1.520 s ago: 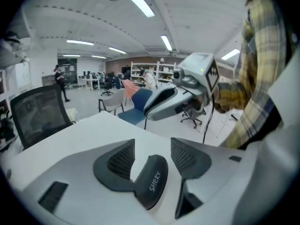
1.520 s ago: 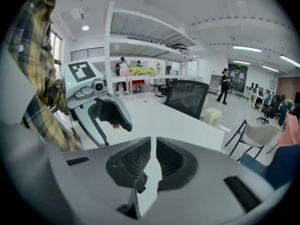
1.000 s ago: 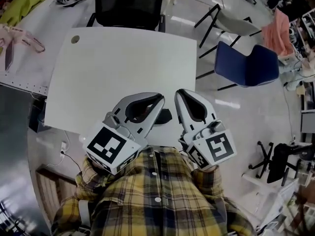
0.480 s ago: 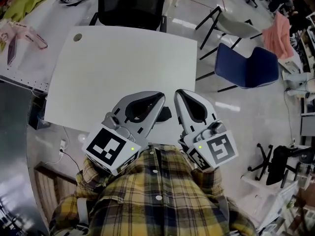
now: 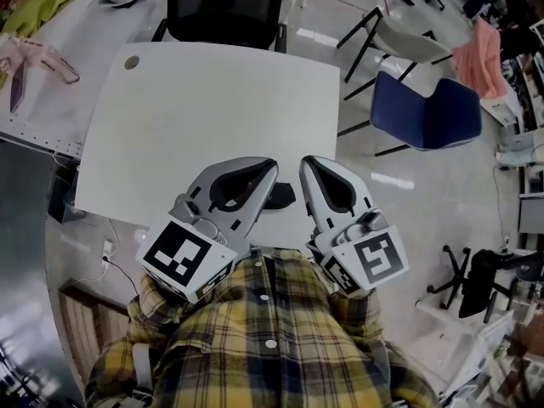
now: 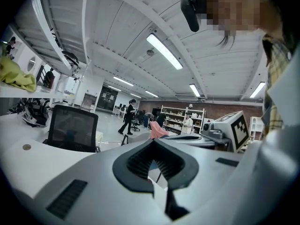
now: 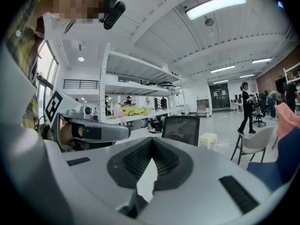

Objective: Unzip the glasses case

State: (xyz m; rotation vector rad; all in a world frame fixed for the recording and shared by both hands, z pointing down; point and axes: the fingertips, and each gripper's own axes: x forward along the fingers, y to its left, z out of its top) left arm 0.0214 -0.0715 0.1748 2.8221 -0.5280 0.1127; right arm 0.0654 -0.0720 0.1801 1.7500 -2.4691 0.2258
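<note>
A dark glasses case [image 5: 284,195], mostly hidden, lies at the near edge of the white table [image 5: 212,100], between the two grippers. The left gripper [image 6: 153,141] passes over it, jaws closed tip to tip, nothing visibly clamped. The right gripper [image 7: 152,141], just beside the case, also has its jaws together and empty. A black office chair [image 5: 223,7] stands at the table's far edge.

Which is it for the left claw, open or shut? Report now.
Shut. In the left gripper view the tips of the left claw meet, and nothing shows pinched between them.
</note>
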